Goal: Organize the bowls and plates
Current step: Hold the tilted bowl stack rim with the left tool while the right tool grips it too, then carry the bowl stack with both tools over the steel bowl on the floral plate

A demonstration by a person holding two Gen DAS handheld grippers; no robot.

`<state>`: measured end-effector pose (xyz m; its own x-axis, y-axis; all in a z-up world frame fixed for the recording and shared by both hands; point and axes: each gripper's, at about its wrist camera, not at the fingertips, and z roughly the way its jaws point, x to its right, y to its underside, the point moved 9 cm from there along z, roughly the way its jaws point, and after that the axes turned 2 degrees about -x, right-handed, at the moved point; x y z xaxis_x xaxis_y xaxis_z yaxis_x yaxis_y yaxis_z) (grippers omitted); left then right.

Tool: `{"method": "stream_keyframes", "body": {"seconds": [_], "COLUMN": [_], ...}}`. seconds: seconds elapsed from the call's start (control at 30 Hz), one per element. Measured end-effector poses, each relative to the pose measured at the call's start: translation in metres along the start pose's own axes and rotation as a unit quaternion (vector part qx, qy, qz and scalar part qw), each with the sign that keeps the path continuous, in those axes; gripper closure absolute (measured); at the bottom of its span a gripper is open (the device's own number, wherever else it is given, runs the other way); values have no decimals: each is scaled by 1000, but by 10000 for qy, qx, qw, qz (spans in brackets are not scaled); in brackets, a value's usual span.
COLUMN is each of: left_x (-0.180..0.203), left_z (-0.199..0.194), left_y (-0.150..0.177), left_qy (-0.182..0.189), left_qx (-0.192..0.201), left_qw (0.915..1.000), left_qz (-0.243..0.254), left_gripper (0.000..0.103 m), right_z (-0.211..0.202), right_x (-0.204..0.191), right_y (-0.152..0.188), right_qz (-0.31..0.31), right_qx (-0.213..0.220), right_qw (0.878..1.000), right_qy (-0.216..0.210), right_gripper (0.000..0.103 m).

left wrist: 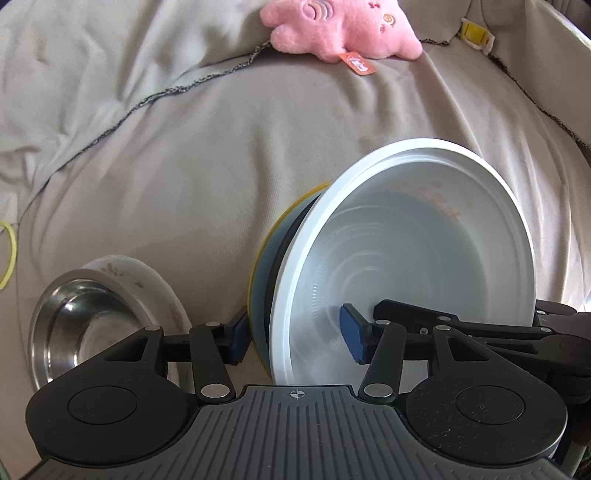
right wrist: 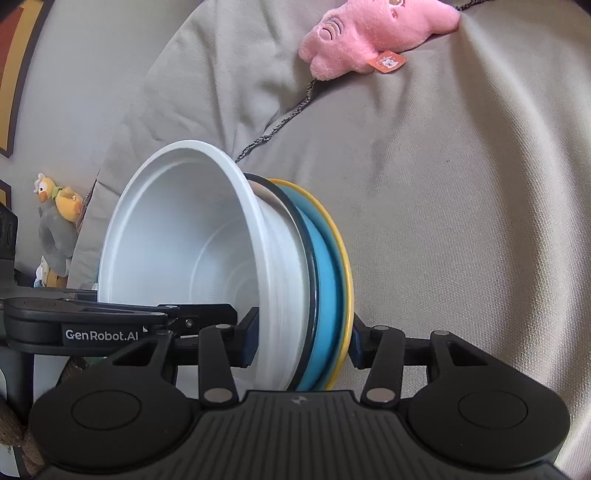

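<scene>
A stack of dishes stands on edge above the grey cover: a white bowl [left wrist: 406,240], a dark-rimmed dish, a blue plate [right wrist: 327,295] and a yellow plate [right wrist: 347,288]. My left gripper [left wrist: 295,338] is shut across it, with one blue pad behind the yellow plate [left wrist: 258,266] and the other inside the bowl. From the other side my right gripper [right wrist: 303,341] clamps the same stack, one pad on the white bowl [right wrist: 177,236]'s outer wall and one behind the yellow plate. A steel bowl [left wrist: 74,325] sits nested in a white floral bowl [left wrist: 147,280] at the lower left.
Wrinkled grey fabric [left wrist: 221,147] spreads under everything. A pink plush toy [left wrist: 343,26] lies at the far side. A yellow band [left wrist: 9,254] lies at the left edge, and a yellow clip [left wrist: 472,33] at the far right. A duck plush [right wrist: 59,206] stands beside the cover.
</scene>
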<state>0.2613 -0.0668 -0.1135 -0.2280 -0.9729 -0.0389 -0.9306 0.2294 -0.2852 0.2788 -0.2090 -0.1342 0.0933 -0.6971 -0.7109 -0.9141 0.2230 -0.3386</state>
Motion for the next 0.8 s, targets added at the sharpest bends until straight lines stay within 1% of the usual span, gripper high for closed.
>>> {"method": "stream_keyframes", "body": {"seconds": [0.13, 0.23, 0.3, 0.43, 0.5, 0.6, 0.7, 0.8], "left_x": [-11, -26, -40, -82, -107, -142, -174, -198], "left_z": [-21, -40, -55, -88, -98, -102, -95, -76], "left_y": [0, 4, 8, 22, 30, 41, 54, 71], "left_qy": [-18, 3, -5, -100, -186, -318, -372, -331], "left_qx": [211, 368, 496, 712, 761, 744, 656, 457], "left_qw": [9998, 9992, 9985, 9963, 9949, 9927, 9905, 9892], "left_qz": [-50, -154, -229, -460, -632, -898, -1151, -1353], "left_gripper": [47, 47, 47, 46, 46, 46, 46, 46], "right_z": [-5, -8, -7, 8, 23, 52, 78, 105], "right_x": [-25, -53, -77, -133, -157, -184, -197, -198], "right_y": [-4, -6, -8, -9, -7, 1, 16, 31], "right_qz": [-170, -377, -534, -952, -1100, -1261, -1304, -1260], "right_qx": [61, 111, 112, 39, -100, -405, -740, -1072], "right_qw": [9998, 9992, 9985, 9952, 9933, 9903, 9876, 9854], "right_qy": [-9, -21, -72, -239, -340, -421, -462, -393], "right_gripper": [55, 55, 55, 55, 55, 55, 55, 55]}}
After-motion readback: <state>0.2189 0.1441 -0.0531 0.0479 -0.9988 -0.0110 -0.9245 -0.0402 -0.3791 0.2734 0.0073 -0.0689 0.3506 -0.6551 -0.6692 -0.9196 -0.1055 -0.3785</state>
